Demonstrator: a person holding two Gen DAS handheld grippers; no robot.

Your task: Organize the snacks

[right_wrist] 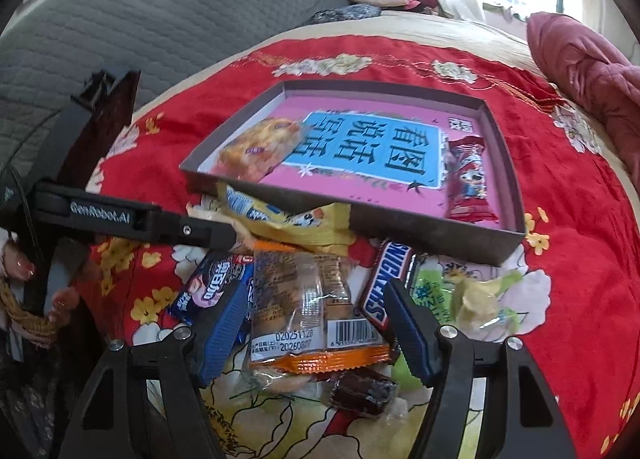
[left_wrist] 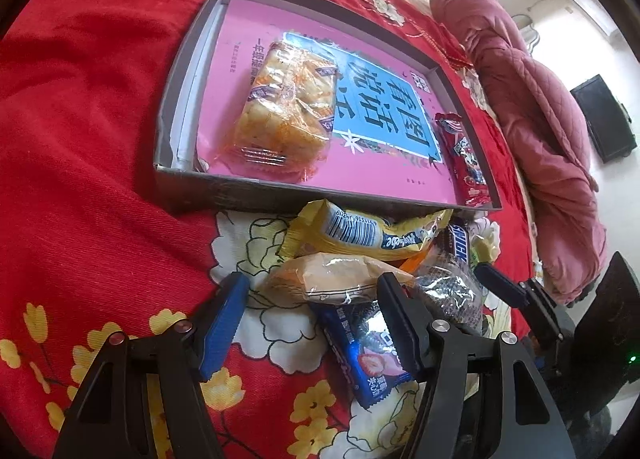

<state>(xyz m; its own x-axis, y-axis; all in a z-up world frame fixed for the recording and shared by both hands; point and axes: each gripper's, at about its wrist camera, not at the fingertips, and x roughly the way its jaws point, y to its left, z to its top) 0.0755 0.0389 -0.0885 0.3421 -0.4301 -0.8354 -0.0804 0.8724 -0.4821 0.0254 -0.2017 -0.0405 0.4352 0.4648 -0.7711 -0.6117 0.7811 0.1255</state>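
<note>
A shallow grey box (left_wrist: 188, 179) (right_wrist: 500, 163) lies on the red bedspread with a pink book inside. On the book rest a clear-wrapped cake packet (left_wrist: 284, 111) (right_wrist: 256, 147) and a red snack bar (left_wrist: 466, 159) (right_wrist: 468, 183). In front of the box is a pile: a yellow packet (left_wrist: 360, 233) (right_wrist: 296, 219), a tan packet (left_wrist: 340, 279), a blue packet (left_wrist: 360, 355) (right_wrist: 208, 283), a Snickers bar (left_wrist: 460, 243) (right_wrist: 384, 283) and an orange-edged clear packet (right_wrist: 312, 319). My left gripper (left_wrist: 314, 319) is open astride the tan packet. My right gripper (right_wrist: 316, 335) straddles the clear packet, its pads not squeezing it.
A red floral bedspread (left_wrist: 100, 119) (right_wrist: 560, 259) covers the bed. A pink quilt (left_wrist: 532, 107) (right_wrist: 592, 71) is bunched at the right. A green-wrapped sweet (right_wrist: 476, 299) and a dark sweet (right_wrist: 360, 391) lie by the pile. A person's hand (right_wrist: 20, 271) holds the left tool.
</note>
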